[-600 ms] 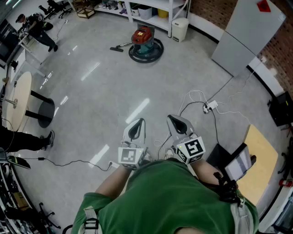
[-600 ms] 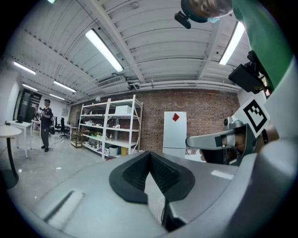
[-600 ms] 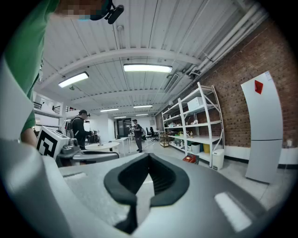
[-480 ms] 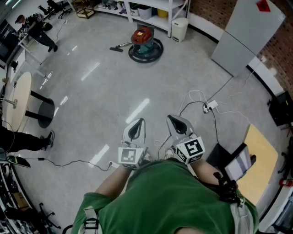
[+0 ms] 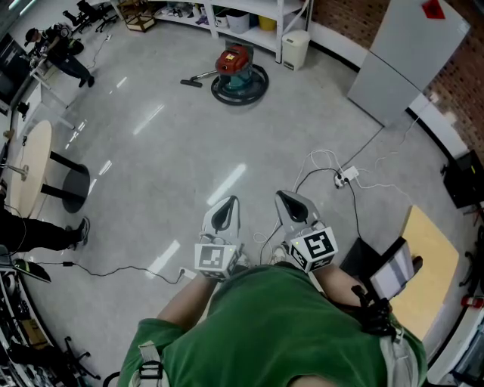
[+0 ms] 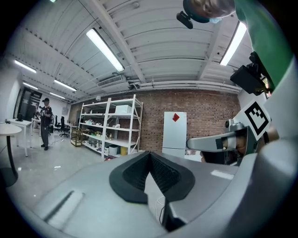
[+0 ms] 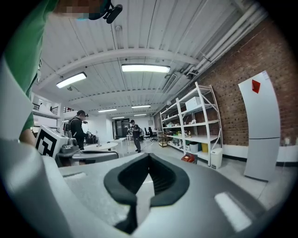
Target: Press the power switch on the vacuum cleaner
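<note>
The red vacuum cleaner (image 5: 235, 60) stands on a dark round base (image 5: 252, 89) far across the floor in the head view, its hose and nozzle (image 5: 193, 78) lying to the left. It is small in the right gripper view, where the vacuum cleaner (image 7: 189, 158) sits below the shelves. My left gripper (image 5: 225, 207) and right gripper (image 5: 292, 202) are held side by side close to my body, far from the vacuum. Both are shut with nothing between the pads, as the left gripper (image 6: 150, 154) and right gripper (image 7: 149, 156) show in their own views.
A white cabinet (image 5: 412, 57) stands at the right, with shelves (image 5: 261, 15) and a white bin (image 5: 297, 47) behind the vacuum. Cables and a power strip (image 5: 346, 177) lie on the floor ahead to the right. A round table (image 5: 29, 168) is at the left, with people farther off.
</note>
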`<control>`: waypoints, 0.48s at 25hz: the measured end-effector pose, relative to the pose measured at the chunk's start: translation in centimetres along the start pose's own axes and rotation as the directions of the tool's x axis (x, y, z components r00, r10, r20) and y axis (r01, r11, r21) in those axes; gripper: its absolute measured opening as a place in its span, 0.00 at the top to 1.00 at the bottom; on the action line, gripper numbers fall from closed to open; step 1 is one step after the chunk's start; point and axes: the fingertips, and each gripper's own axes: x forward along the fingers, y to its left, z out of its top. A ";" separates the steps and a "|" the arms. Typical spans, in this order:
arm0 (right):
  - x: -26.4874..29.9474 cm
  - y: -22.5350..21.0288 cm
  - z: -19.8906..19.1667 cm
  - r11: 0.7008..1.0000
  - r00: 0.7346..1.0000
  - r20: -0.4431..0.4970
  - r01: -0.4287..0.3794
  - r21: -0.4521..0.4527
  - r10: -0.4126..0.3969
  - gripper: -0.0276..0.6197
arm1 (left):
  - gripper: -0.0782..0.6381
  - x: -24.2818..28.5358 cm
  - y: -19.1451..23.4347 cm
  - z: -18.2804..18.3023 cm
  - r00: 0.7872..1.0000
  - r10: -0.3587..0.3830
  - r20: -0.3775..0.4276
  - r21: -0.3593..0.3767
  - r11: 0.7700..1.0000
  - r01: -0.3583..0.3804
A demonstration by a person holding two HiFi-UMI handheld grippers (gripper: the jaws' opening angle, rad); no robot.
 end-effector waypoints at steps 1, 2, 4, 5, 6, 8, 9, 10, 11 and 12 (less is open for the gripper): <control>0.0 -0.1 0.0 1.000 1.000 0.004 0.001 0.003 -0.001 0.95 | 0.88 0.1 -0.1 0.0 1.000 -0.003 -0.002 -0.004 1.000 0.003; -0.1 -0.1 0.0 1.000 1.000 0.007 0.001 0.008 -0.001 0.95 | 0.88 0.2 -0.2 0.0 1.000 -0.009 -0.002 -0.008 1.000 0.009; -0.3 -0.4 0.1 1.000 1.000 0.004 0.005 0.014 -0.005 0.95 | 0.88 0.3 -0.5 0.1 1.000 -0.015 0.001 -0.015 1.000 0.015; -0.5 -0.6 0.1 1.000 1.000 0.004 0.006 0.015 -0.006 0.95 | 0.88 0.4 -0.6 0.1 1.000 -0.010 -0.001 -0.017 1.000 0.010; -0.6 -0.9 0.2 1.000 1.000 0.006 0.007 0.017 -0.007 0.95 | 0.88 0.5 -0.7 0.0 1.000 -0.003 -0.007 -0.016 1.000 0.003; -0.7 -1.5 0.3 1.000 1.000 0.011 0.005 0.023 -0.005 0.95 | 0.88 0.8 -0.9 -0.2 1.000 0.009 -0.015 -0.008 1.000 -0.009; -0.8 -1.9 0.3 1.000 1.000 0.015 0.003 0.027 -0.003 0.95 | 0.88 1.0 -1.2 -0.3 1.000 0.014 -0.019 -0.003 1.000 -0.014; -0.8 -2.4 0.3 0.999 1.000 0.017 0.001 0.032 -0.001 0.95 | 0.88 1.3 -1.5 -0.4 1.000 0.016 -0.023 0.000 1.000 -0.016; -0.9 -2.9 0.3 0.999 1.000 0.016 -0.001 0.037 0.000 0.95 | 0.88 1.7 -1.8 -0.3 1.000 0.015 -0.021 0.002 1.000 -0.015; -1.0 -3.4 0.2 0.999 1.000 0.015 -0.003 0.043 0.002 0.95 | 0.88 2.1 -2.2 -0.3 1.000 0.010 -0.017 0.003 1.000 -0.010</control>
